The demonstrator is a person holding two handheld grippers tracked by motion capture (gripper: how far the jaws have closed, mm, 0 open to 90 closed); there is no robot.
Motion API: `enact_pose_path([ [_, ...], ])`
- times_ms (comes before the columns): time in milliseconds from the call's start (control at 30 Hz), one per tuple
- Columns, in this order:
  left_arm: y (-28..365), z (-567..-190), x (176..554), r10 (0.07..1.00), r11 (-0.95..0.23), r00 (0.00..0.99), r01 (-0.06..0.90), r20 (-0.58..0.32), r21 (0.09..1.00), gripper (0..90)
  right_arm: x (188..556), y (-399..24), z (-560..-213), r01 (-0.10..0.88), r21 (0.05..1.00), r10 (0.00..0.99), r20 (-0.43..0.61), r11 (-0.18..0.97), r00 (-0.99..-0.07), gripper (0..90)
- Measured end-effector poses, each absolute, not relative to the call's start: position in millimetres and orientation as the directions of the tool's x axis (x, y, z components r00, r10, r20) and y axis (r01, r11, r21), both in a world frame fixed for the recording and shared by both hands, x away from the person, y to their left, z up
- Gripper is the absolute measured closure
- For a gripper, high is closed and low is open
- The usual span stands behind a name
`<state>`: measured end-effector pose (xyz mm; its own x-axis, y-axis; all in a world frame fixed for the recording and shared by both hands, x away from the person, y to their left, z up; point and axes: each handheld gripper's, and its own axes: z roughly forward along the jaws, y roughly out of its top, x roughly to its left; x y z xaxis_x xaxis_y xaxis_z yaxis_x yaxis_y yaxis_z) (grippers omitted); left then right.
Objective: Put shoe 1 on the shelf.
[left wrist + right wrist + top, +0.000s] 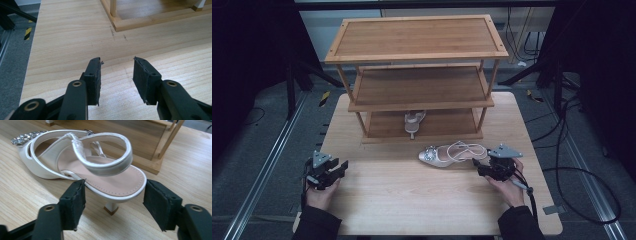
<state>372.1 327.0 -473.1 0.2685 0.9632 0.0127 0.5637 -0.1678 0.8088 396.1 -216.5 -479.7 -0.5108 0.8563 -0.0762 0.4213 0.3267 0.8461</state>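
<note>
White sandal (451,155) lay at center frame on the desk (412,200), its heel between the right tool's (113,202) spread jaws; the left tool (117,75) rested released at lower left.

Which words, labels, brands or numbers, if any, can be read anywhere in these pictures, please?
None: no readable text on the wooden rack, the white sandal, the second sandal on the bottom shelf, the table, or either gripper.
</note>
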Motion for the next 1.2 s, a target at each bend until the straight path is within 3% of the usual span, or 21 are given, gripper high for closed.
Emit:
enact_pose_path([
  [267,327,-472,371,0.963,-0.168,0.269,0.560,0.013,0.812,56.8,375,-212,-472,0.413,0.840,0.855,-0.108,0.351,-0.507,41.0],
  [633,325,-472,370,0.962,-0.171,0.272,0.558,0.016,0.812,56.9,323,-204,-473,0.437,0.824,0.827,-0.065,0.360,-0.558,54.1],
  [733,326,-471,370,0.963,-0.169,0.271,0.556,0.015,0.814,56.8,323,-205,-474,0.431,0.829,0.826,-0.063,0.355,-0.560,52.3],
  [800,326,-471,370,0.963,-0.167,0.269,0.556,0.014,0.814,56.8,324,-205,-475,0.418,0.845,0.831,-0.054,0.333,-0.553,39.9],
  [933,326,-472,371,0.962,-0.173,0.272,0.560,0.017,0.810,56.8,332,-198,-475,0.396,0.857,0.832,-0.066,0.331,-0.551,28.8],
  [1033,325,-471,370,0.961,-0.174,0.275,0.556,0.018,0.813,56.8,344,-193,-478,0.400,0.846,0.820,-0.072,0.351,-0.568,29.4],
  [1100,325,-471,370,0.962,-0.170,0.272,0.555,0.016,0.814,56.8,349,-189,-482,0.405,0.842,0.813,-0.064,0.355,-0.579,36.6],
  [1200,326,-472,370,0.962,-0.171,0.272,0.557,0.015,0.813,56.8,347,-185,-480,0.412,0.833,0.814,-0.075,0.369,-0.576,39.5],
])
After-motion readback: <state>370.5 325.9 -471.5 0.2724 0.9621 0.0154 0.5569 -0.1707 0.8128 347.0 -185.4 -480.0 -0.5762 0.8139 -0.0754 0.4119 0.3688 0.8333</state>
